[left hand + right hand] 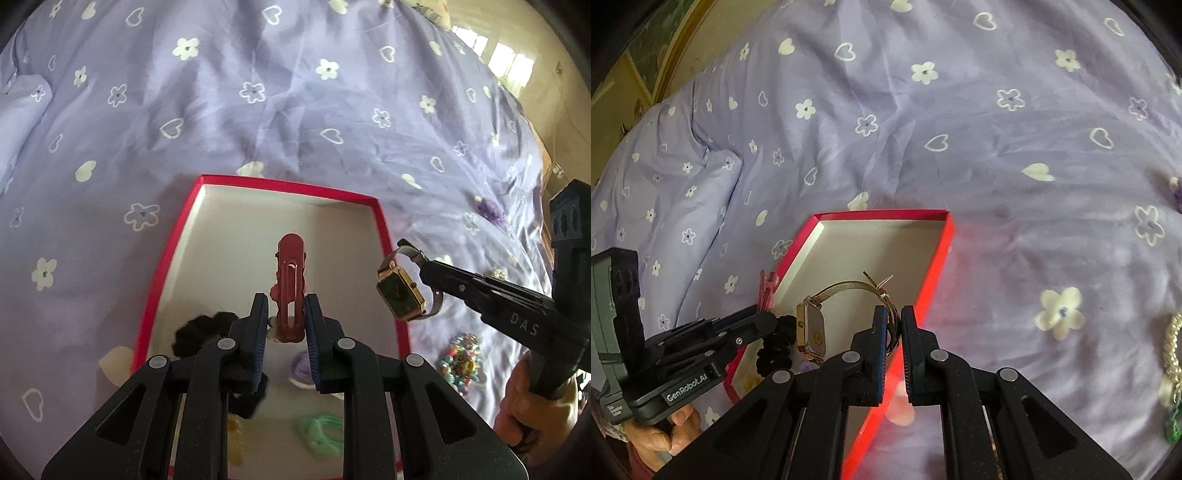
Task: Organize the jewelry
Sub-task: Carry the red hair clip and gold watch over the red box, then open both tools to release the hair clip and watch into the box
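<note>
A red-rimmed box (173, 254) with a white floor lies on the bed; it also shows in the right wrist view (934, 258). My left gripper (287, 317) is shut on a dark red hair clip (291, 280) and holds it above the box floor. My right gripper (894, 325) is shut on the mesh strap of a gold watch (812, 332), which hangs over the box's right rim. In the left wrist view the watch (400, 295) hangs just right of the box. A black scrunchie (199, 332), a purple tie (301, 369) and a green clip (321, 435) lie in the box.
The purple flowered bedsheet (258, 110) lies all around. Beaded jewelry (460, 356) lies on the sheet right of the box. A pearl piece (1171, 347) lies at the far right in the right wrist view. A purple flower piece (491, 212) lies farther back.
</note>
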`<state>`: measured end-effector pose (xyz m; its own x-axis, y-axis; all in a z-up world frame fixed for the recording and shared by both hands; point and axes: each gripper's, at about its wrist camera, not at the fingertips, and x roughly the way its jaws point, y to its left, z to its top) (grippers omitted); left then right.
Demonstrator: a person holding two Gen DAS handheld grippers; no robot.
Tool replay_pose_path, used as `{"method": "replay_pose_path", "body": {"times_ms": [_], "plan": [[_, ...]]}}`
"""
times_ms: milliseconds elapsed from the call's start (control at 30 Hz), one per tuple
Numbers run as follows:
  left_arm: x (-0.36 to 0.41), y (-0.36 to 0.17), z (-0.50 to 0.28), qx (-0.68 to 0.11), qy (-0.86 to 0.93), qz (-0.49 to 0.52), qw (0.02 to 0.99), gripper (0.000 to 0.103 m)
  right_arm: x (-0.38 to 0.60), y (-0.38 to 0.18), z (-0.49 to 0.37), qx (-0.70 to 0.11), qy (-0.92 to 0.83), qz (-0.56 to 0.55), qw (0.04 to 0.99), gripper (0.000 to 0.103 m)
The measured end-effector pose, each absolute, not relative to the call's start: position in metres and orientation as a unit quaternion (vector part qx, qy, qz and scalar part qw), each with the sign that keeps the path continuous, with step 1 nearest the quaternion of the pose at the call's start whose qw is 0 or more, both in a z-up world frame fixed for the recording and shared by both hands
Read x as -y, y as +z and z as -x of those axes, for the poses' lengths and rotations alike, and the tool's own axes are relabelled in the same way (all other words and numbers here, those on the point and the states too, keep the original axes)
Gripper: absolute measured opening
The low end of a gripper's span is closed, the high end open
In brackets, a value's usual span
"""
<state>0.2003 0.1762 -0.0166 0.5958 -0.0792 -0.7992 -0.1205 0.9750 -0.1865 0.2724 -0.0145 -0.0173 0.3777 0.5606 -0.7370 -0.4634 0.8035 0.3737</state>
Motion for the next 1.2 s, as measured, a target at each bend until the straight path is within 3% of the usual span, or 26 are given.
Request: {"method": "replay_pose_path", "body": {"times_ms": [833,1200], "plan": [[-0.212,-0.076,-0.233,-0.512,0.053,0.074,0.854,0.018,-0.043,-0.06,-0.288,-0.502,0.318,0.026,0.804,0.008],[-0.212,-0.075,-0.238,-0.516,0.055,0.065,0.852,0.018,-0.057,-0.061,-0.288,-0.513,0.32,0.071,0.794,0.008]]}}
